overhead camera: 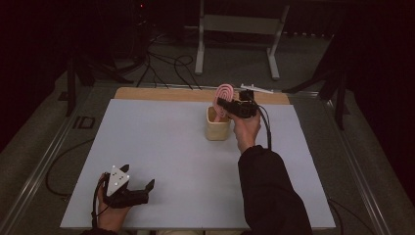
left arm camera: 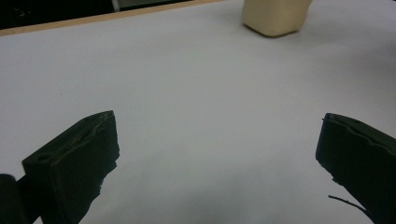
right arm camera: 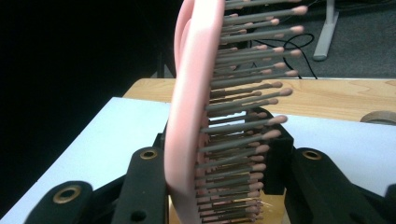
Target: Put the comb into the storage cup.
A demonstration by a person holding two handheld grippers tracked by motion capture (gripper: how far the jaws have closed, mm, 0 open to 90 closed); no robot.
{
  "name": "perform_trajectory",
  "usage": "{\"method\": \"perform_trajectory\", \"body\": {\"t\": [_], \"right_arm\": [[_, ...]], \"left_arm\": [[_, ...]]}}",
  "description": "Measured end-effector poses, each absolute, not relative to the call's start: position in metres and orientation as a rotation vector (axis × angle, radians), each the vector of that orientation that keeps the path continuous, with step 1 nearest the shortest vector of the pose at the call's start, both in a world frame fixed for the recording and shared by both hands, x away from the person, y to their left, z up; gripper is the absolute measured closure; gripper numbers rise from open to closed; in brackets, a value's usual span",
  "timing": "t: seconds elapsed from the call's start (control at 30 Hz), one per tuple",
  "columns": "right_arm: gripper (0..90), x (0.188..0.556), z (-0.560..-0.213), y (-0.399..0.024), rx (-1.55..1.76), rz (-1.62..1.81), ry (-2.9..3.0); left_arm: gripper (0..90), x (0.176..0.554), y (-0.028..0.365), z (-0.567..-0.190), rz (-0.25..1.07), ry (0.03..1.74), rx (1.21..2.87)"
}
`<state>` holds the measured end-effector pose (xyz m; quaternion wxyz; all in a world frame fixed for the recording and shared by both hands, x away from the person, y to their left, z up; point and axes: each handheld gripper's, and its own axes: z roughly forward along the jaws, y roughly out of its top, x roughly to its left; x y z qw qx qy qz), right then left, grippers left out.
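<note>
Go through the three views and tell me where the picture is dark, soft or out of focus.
High view: the room around the table falls into near black, the lit tabletop reads evenly, detail on the hairbrush is soft. Left gripper view: the near black jaws are blurred, the cream container is cut off at the top. Right gripper view: the brush is close and fairly sharp, the left background is black.

The container (overhead camera: 217, 125) stands on the bench (overhead camera: 161, 147), toward its far edge. The hairbrush (overhead camera: 224, 98) stands upright in the container. The left gripper (overhead camera: 139, 192) rests well nearer than the container, to its left.
</note>
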<state>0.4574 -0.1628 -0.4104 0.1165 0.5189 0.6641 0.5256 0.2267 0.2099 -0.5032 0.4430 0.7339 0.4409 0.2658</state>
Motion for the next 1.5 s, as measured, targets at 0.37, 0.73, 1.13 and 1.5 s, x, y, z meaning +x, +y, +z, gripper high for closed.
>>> {"method": "perform_trajectory", "body": {"t": [0.37,0.73,1.13,1.5], "right_arm": [[62.3,0.461,-0.412,-0.163,1.513,1.543,1.955],[59.8,0.464,-0.414,-0.172,1.553,1.480,1.918],[50.0,0.465,-0.416,-0.173,1.543,1.464,1.931],[33.7,0.461,-0.426,-0.171,1.516,1.428,1.968]], "left_arm": [[0.0,0.227,0.209,-0.503,0.657,1.092,1.820],[0.0,0.227,0.209,-0.504,0.657,1.090,1.824],[0.0,0.227,0.208,-0.504,0.657,1.089,1.824],[0.0,0.227,0.208,-0.504,0.658,1.088,1.828]]}}
